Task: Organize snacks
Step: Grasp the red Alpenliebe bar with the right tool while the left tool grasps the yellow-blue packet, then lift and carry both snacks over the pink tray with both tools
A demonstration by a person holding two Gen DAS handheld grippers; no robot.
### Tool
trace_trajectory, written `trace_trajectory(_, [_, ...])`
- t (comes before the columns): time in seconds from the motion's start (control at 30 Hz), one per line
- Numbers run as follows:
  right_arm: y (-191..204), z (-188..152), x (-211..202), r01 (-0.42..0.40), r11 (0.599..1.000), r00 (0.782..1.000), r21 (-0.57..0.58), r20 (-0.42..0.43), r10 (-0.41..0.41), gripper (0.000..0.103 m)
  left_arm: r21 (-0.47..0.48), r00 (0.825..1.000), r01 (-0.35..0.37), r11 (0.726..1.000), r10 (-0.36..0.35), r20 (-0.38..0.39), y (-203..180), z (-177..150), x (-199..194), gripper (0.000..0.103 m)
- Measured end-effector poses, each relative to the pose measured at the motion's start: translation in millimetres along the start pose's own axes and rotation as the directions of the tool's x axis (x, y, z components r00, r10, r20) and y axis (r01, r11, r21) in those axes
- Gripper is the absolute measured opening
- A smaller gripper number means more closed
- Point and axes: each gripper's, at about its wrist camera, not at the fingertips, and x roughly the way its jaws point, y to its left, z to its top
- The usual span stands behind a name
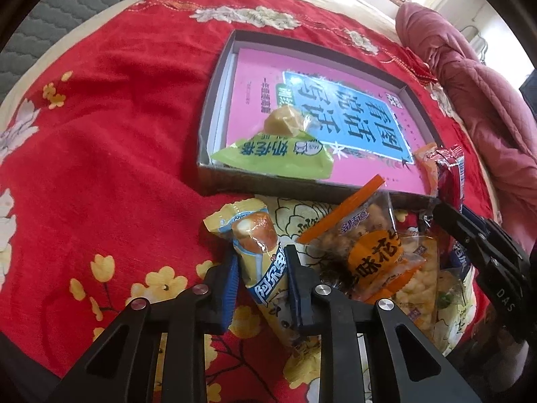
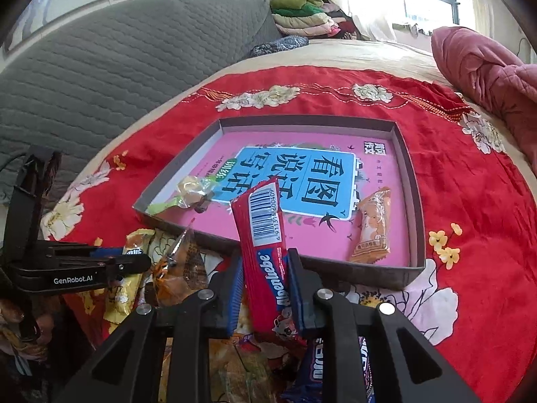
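Note:
A shallow grey box with a pink book in its bottom lies on the red floral cloth. In it lie a green snack packet and an orange packet. My left gripper is shut on a yellow Alpenliebe snack packet just before the box's near wall; it also shows in the right wrist view. My right gripper is shut on a red Alpenliebe candy stick, held over the near wall; its fingers show in the left wrist view.
A pile of loose snacks lies before the box: an orange peanut bag, a pale puffed-snack bag, dark blue packets. A pink quilt is at the right, a grey cushion at the back left.

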Motion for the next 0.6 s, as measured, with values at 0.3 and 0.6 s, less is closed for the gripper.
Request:
trace_trajectory(0.3, [-1.1,4.1,-10.4,-0.015,1.0,0.999,0.009,0.049,0.015,0.025,-0.004,0.999,0.009,1.0,-0.009,0.044,2.5,3.5,-19.8,0.026])
trace_trajectory(0.6, [-8.5,9.7,-20.5,-0.03,0.999,0.995,0.043,0.093,0.026,0.025,-0.002,0.996,0.011,1.0,-0.01,0.092,-0.1,10.1,-40.4,0.026])
